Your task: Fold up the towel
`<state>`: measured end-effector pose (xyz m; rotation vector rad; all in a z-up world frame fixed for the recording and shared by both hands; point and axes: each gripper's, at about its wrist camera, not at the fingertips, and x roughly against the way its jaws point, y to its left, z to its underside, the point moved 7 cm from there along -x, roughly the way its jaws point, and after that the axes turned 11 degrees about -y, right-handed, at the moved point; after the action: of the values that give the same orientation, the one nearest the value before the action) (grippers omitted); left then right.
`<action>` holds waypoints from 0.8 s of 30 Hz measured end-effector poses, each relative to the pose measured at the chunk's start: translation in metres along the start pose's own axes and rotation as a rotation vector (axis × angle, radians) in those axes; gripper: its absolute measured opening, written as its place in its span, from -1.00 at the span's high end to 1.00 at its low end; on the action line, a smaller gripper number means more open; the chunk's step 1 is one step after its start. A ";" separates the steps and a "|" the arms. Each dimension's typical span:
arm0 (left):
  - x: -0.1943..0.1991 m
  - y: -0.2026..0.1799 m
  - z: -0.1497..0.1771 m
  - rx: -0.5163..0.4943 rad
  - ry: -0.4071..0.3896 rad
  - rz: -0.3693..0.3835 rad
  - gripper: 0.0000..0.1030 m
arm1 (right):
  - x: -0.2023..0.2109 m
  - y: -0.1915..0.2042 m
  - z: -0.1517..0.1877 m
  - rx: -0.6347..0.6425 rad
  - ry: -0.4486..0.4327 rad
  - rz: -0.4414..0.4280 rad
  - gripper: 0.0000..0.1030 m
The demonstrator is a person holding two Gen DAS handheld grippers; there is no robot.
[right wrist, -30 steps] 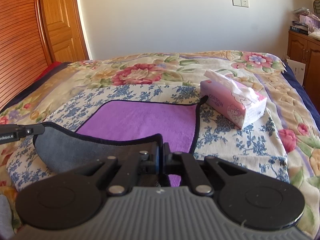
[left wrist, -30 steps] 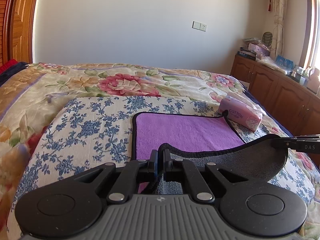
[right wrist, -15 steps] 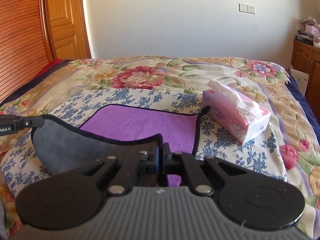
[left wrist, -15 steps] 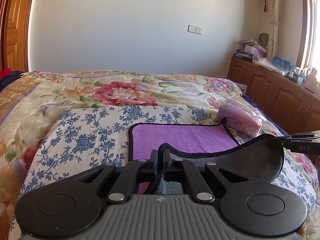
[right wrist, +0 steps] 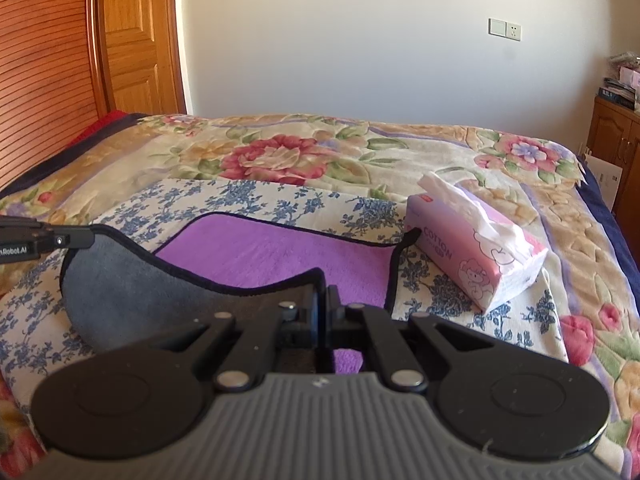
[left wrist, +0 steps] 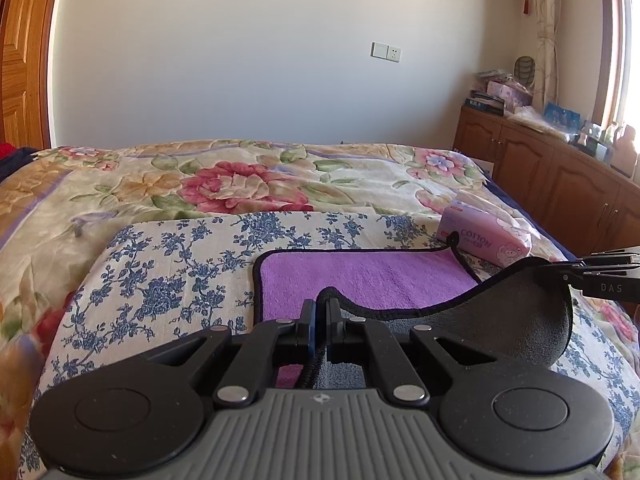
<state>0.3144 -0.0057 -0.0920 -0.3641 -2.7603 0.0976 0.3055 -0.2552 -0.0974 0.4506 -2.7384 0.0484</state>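
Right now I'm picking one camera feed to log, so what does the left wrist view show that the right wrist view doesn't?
Only the left wrist view shows the window with its curtain, and the full cabinet top clutter.

Only the right wrist view shows the slatted wooden panel and the tissue sticking out of the tissue box.

Both show the towel, purple face up with its grey underside lifted, the left claw and right claw each shut on a near corner, the blue floral cloth and the wall socket.

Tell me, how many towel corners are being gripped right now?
2: the left gripper pinches the towel's near left corner, the right gripper its near right corner. The two far corners lie free.
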 end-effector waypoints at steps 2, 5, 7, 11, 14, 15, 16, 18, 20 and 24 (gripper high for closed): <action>-0.002 0.001 -0.001 -0.001 -0.002 0.000 0.89 | -0.003 -0.002 0.000 -0.003 0.004 0.001 0.92; -0.006 0.002 -0.001 -0.007 0.008 0.000 0.89 | -0.008 -0.005 0.001 -0.009 0.010 0.004 0.92; -0.009 0.002 -0.002 -0.012 0.011 0.001 0.89 | -0.010 -0.005 0.001 -0.003 0.010 0.002 0.92; -0.014 0.000 -0.002 -0.022 0.016 0.009 0.89 | -0.014 -0.005 0.000 -0.001 0.007 0.000 0.92; -0.018 -0.002 -0.002 -0.041 0.023 0.012 0.89 | -0.016 -0.006 -0.001 0.002 0.001 -0.003 0.92; -0.019 -0.003 -0.002 -0.043 0.025 0.013 0.89 | -0.016 -0.006 -0.002 0.003 -0.002 -0.003 0.92; -0.020 -0.002 -0.002 -0.045 0.026 0.013 0.89 | -0.016 -0.006 -0.003 0.004 -0.005 -0.003 0.92; -0.021 -0.002 -0.002 -0.051 0.026 0.012 0.89 | -0.017 -0.006 -0.005 0.006 -0.014 -0.003 0.92; -0.022 -0.001 -0.003 -0.053 0.027 0.010 0.89 | -0.017 -0.006 -0.007 0.006 -0.021 -0.002 0.92; -0.026 0.002 -0.005 -0.058 0.025 0.003 0.89 | -0.020 -0.008 -0.010 0.008 -0.033 0.000 0.92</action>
<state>0.3402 -0.0107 -0.0963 -0.3821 -2.7423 0.0142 0.3292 -0.2560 -0.0954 0.4577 -2.7716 0.0522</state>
